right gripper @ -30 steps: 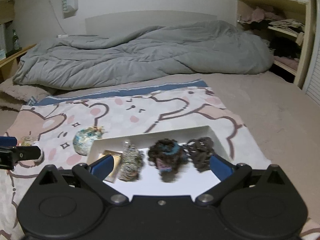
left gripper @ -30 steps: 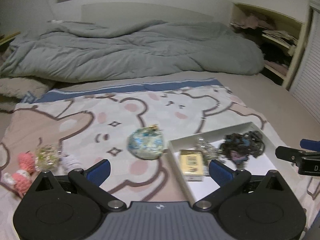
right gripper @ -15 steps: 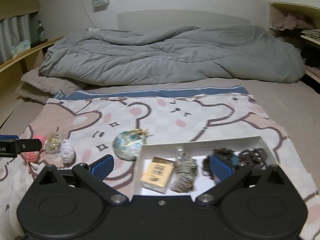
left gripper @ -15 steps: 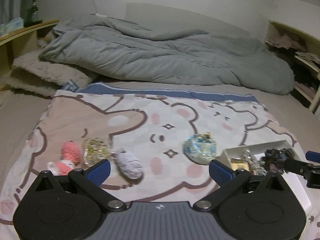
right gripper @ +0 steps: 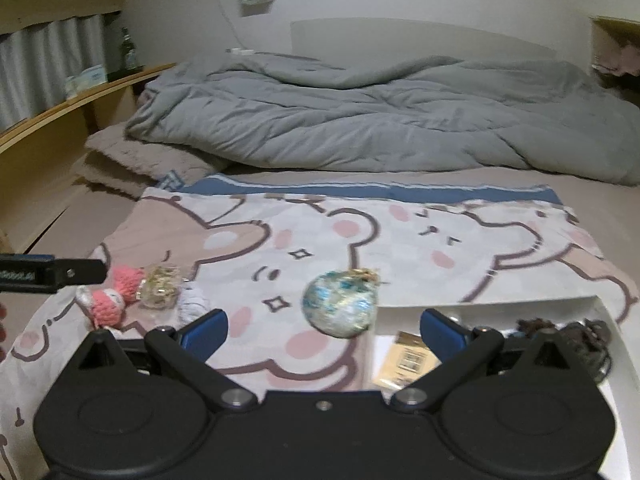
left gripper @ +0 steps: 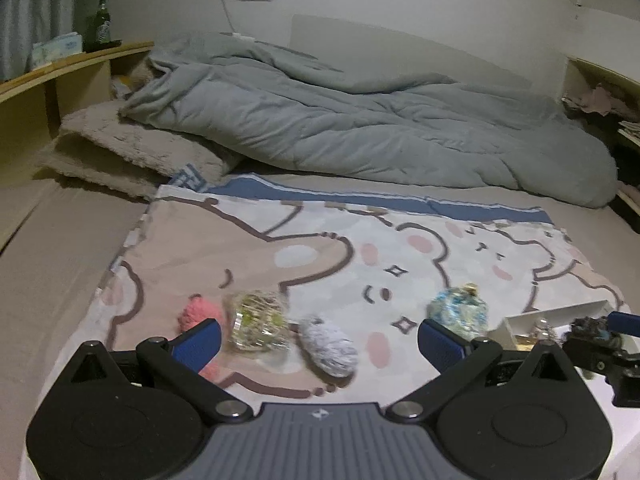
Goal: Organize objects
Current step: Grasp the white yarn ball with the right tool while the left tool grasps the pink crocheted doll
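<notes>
A bedroom: a rumpled grey duvet (right gripper: 360,120) fills the upper half of both views, and below it a bear-print blanket (right gripper: 360,232) is spread flat as the working surface. On a wooden shelf (left gripper: 72,64) at upper left of the left wrist view stands a green bottle (left gripper: 102,20).

In the right wrist view, going left to right: at lower left a pink knitted toy (right gripper: 114,296) touches a gold wire ball (right gripper: 162,286), and a pale grey fuzzy ball (right gripper: 192,302) sits just beside that. Near the centre lies a blue-and-gold ornament ball (right gripper: 340,308), just beside the left edge of a white tray (right gripper: 600,308) at lower right. The tray holds a yellow barcoded packet (right gripper: 404,362) at its left end and dark knitted pieces (right gripper: 580,332) toward its right; anything between them is hidden by a finger.

The left gripper (left gripper: 318,338) has its jaws spread wide with nothing between them, framing the wire ball and fuzzy ball on the blanket. The right gripper (right gripper: 322,330) is likewise spread and empty, the ornament ball lying between its blue fingertips (right gripper: 204,330).
</notes>
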Available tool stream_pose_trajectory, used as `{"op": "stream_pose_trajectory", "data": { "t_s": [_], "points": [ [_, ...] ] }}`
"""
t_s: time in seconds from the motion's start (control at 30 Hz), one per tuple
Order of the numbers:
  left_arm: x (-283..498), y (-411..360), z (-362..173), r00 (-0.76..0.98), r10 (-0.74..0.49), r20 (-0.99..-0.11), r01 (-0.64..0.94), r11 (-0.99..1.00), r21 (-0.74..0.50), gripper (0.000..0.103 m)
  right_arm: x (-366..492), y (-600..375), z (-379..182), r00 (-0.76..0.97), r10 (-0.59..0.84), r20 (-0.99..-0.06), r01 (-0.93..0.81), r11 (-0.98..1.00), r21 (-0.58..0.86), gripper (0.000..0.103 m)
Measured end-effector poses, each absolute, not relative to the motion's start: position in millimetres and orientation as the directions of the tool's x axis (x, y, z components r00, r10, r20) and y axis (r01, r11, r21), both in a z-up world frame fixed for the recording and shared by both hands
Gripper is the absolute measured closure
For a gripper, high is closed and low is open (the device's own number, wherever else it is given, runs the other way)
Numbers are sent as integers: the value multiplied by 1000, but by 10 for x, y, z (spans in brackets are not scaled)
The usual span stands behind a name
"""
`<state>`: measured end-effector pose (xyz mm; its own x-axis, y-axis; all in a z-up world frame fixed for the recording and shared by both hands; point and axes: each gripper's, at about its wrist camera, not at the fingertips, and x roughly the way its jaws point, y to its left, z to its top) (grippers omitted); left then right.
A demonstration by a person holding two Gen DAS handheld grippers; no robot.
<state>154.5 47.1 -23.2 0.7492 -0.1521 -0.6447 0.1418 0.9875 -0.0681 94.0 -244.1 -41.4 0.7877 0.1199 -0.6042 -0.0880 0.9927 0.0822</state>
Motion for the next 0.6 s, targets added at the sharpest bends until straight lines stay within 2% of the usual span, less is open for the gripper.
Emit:
{"op": "stream_pose_trajectory", "data": {
  "t_s": [0.33,0.6],
  "points": [
    [1836,880,-322,765,-56,-642,25,998,-57,1,1299,-2077,-498,766,198,-611,-150,980,130,0],
    [2126,1201,-541,731,-31,-681,-46,994,-95,14,1698,-1796,-604,734,243,-634,-238,967,95,0]
  ]
}}
